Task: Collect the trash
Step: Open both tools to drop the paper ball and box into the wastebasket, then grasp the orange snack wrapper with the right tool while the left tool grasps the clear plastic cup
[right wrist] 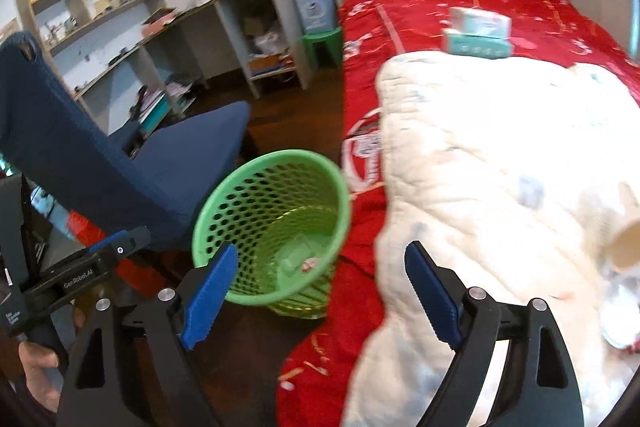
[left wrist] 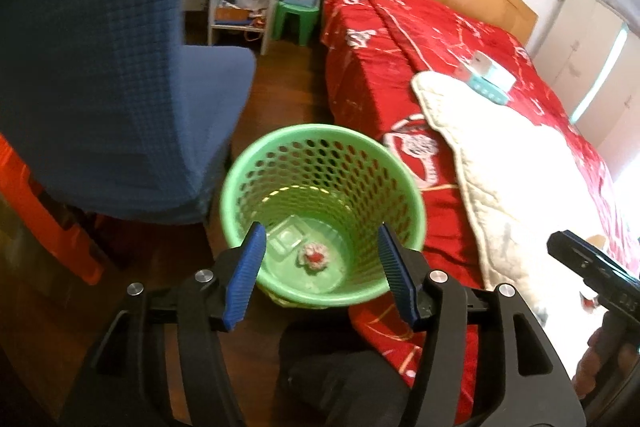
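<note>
A green perforated bin (left wrist: 320, 163) stands on the floor between a blue chair and the bed. Inside lie a crumpled white-and-red scrap (left wrist: 314, 255) and a clear plastic tray (left wrist: 285, 235). My left gripper (left wrist: 320, 271) is open and empty, right above the bin's near rim. The bin also shows in the right wrist view (right wrist: 276, 187). My right gripper (right wrist: 320, 291) is open and empty, above the bed's edge just right of the bin. A paper cup (right wrist: 626, 247) and clear plastic wrap (right wrist: 622, 311) lie on the white quilt (right wrist: 500, 167) at the far right.
A blue chair (left wrist: 120, 67) stands left of the bin. The bed has a red cover (left wrist: 420, 39) with a teal-and-white box (left wrist: 492, 79) on it. A desk with shelves (right wrist: 120, 7) and a green stool (left wrist: 296, 19) stand against the far wall.
</note>
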The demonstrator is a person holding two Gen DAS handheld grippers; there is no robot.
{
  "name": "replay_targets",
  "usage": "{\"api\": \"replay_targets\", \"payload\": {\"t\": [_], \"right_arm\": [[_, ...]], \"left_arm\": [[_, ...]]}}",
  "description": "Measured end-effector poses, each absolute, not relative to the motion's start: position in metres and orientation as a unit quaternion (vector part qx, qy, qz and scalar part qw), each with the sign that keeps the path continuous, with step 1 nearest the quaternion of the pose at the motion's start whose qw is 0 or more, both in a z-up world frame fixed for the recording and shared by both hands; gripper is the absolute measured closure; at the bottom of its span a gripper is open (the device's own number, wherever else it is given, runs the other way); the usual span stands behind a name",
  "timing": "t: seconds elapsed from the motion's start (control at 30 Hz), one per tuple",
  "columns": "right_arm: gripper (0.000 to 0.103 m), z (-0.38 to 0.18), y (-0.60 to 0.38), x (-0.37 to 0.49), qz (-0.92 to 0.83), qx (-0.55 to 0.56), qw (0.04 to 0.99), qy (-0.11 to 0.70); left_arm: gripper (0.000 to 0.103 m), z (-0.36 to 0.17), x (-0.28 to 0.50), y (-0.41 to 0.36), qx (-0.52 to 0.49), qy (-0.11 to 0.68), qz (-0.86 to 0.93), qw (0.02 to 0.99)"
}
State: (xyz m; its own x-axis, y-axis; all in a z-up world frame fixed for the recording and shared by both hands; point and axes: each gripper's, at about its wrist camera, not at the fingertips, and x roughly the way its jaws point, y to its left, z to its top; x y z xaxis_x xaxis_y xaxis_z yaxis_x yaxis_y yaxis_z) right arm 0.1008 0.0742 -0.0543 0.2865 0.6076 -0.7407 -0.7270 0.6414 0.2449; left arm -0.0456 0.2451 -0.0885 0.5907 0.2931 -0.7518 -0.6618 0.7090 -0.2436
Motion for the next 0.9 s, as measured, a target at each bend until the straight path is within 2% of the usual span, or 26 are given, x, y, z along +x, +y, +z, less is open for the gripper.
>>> {"api": "replay_targets", "payload": {"t": [0.27, 0.73, 0.9], "right_arm": [[0.019, -0.037, -0.018, 0.111, 0.348, -0.052, 0.843, 0.406], [0.019, -0.05, -0.179, 0.144, 0.198, 0.002, 0.886, 0.42], [0.025, -0.064, -0.216, 0.162, 0.163, 0.03, 0.884, 0.437]], "left_arm": [[0.045, -0.085, -0.016, 0.212, -0.247, 0.368, 0.239, 0.864], [0.042, -0.081, 0.027, 0.164, -0.218, 0.387, 0.186, 0.876], [0.042, -0.084, 0.037, 0.153, -0.212, 0.396, 0.177, 0.876]]}}
